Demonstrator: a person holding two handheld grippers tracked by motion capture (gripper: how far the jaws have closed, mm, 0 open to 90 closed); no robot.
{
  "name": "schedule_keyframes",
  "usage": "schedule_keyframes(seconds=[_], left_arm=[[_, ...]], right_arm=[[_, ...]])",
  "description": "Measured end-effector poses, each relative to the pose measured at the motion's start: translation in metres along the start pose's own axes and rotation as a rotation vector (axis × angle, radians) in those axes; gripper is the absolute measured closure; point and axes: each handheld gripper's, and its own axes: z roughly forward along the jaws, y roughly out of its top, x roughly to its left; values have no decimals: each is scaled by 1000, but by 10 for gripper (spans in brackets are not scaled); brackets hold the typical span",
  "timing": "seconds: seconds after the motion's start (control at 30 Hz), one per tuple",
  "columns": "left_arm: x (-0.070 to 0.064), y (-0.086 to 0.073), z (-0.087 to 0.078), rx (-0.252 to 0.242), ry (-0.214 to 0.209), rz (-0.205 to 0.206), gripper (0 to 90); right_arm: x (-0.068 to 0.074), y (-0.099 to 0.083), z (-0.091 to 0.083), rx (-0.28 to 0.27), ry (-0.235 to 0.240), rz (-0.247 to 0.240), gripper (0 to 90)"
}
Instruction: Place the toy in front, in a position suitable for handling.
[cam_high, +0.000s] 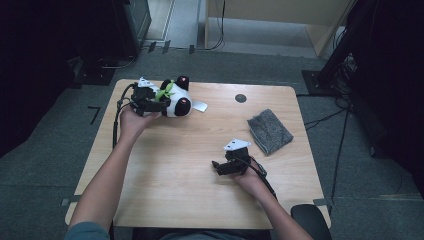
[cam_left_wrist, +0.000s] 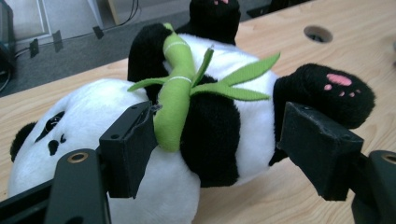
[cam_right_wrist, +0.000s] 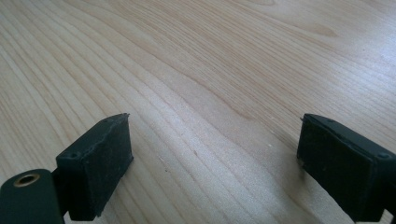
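left tongs (cam_left_wrist: 215, 149) gape wide around the plush panda (cam_left_wrist: 187, 126), not yet gripping; closing may pinch only the bamboo (cam_left_wrist: 175, 88). right tongs (cam_right_wrist: 212, 163) hang open, empty.

Inventory: one plush panda (cam_high: 176, 97) lay at far left; one grey cloth (cam_high: 270, 130) at right; two grippers, left (cam_high: 150, 105) and right (cam_high: 222, 167), were on one wooden surface (cam_high: 180, 165).
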Motion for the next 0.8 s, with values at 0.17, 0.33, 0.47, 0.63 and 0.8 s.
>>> schedule_keyframes(seconds=[0.17, 0.33, 0.47, 0.63, 0.8], left_arm=[[1, 6, 0, 16, -14, 9, 260], [0, 12, 13, 56, -7, 32, 264], [1, 9, 25, 87, -3, 33, 325], [1, 0, 28, 45, 22, 32, 464], [-1, 1, 26, 57, 18, 32, 631]], right_arm=[[0, 0, 0, -2, 0, -4, 102], [0, 0, 0, -2, 0, -2, 103], [0, 0, 0, -2, -1, -2, 103], [1, 0, 0, -2, -5, -1, 104], [3, 0, 0, -5, -34, 30, 104]])
